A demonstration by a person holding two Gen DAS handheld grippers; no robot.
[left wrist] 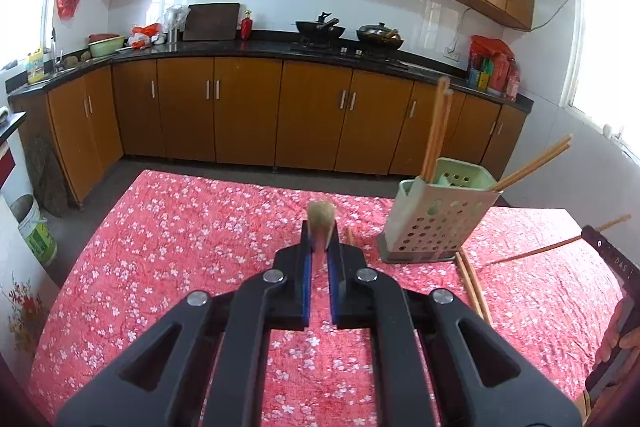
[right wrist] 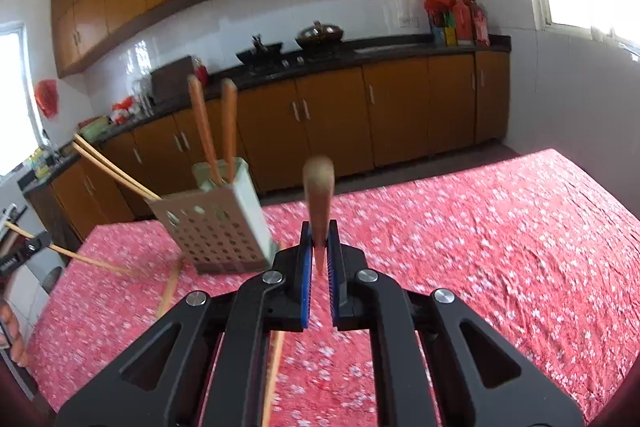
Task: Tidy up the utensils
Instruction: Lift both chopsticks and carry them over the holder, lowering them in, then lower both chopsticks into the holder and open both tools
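A pale green perforated utensil holder (left wrist: pixel 434 215) stands on the red floral tablecloth (left wrist: pixel 180 247), right of my left gripper; it also shows in the right wrist view (right wrist: pixel 218 227). Several wooden chopsticks (left wrist: pixel 436 131) stand in it. My left gripper (left wrist: pixel 320 247) is shut on a chopstick (left wrist: pixel 321 217) seen end-on. My right gripper (right wrist: pixel 319 247) is shut on another chopstick (right wrist: pixel 318 191) pointing forward. The other gripper (left wrist: pixel 612 259), holding a chopstick, shows at the right edge of the left wrist view. Loose chopsticks (left wrist: pixel 474 285) lie on the cloth by the holder.
Kitchen counter (left wrist: pixel 280 51) with woks and orange cabinets runs behind the table. A white bucket (left wrist: pixel 36 231) stands on the floor at left. The table's far edge is close behind the holder. A loose chopstick (right wrist: pixel 276 367) lies under my right gripper.
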